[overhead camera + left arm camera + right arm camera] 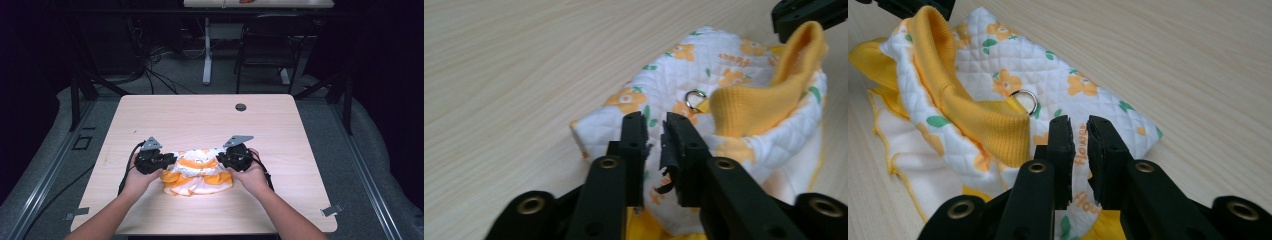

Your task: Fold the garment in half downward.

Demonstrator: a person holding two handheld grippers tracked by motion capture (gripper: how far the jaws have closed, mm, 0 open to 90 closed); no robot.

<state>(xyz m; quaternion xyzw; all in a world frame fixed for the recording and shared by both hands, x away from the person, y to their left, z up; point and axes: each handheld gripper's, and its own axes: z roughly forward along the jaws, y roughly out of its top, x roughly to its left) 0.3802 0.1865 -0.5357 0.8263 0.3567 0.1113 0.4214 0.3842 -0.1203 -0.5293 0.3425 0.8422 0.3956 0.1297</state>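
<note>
Two grippers on one small quilted garment [199, 172], one at each end. Left gripper [654, 131]: jaws nearly closed, narrow slot between them, white floral fabric visible in the slot and under the tips. Looks like a pinch on the garment's edge, though I cannot tell how firm the grip is. Right gripper [1077, 131]: same story, narrow gap, printed quilted fabric between the jaws, lettering partly covered.

High view: left hand [136, 177] and right hand [254, 176] come in from the bottom edge, forearms angled inward, each wrapped around its gripper body. Both grippers point toward each other across the garment, grey plates on top.

Garment: white quilt with orange flowers and green leaves, yellow ribbed collar [955, 95] standing up in a fold, yellow trim along the hem. Metal ring [1025, 101] sits at the base of the collar, also seen in the left gripper view [694, 98]. It's bunched, not flat. Long axis runs left to right across the table [200, 120], spanning gripper to gripper, on the near half, roughly centred. Collar band runs along that axis.
</note>
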